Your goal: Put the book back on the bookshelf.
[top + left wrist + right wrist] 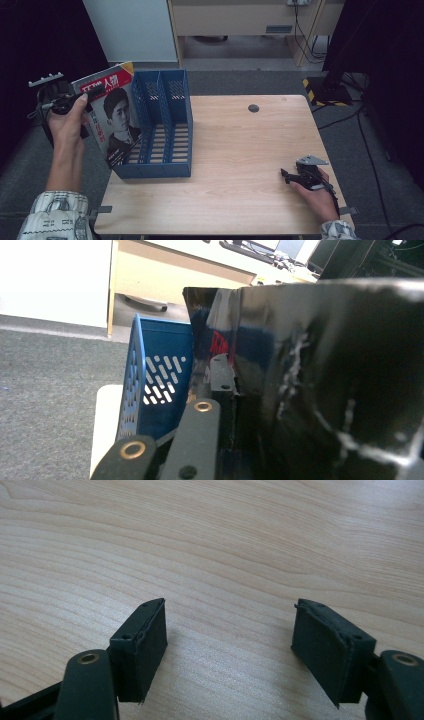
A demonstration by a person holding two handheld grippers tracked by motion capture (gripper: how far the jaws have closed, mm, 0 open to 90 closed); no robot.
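Note:
A magazine (116, 114) with a portrait on its cover stands tilted at the left side of a blue slotted file rack (165, 125), its lower edge at the rack's left compartment. My left gripper (92, 93) is shut on the magazine's upper left edge. In the left gripper view the glossy dark magazine (325, 380) sits between the jaws, with the blue rack (160, 385) behind it. My right gripper (285, 174) rests open near the table's front right, and nothing lies between its pads (145, 645) over the bare wood (225, 540).
The wooden table (240, 150) has a round cable hole (253, 108) at the back. Grey carpet lies to the left of the table. Behind it stand a pale cabinet (135, 30) and a black stand base with striped tape (327, 90).

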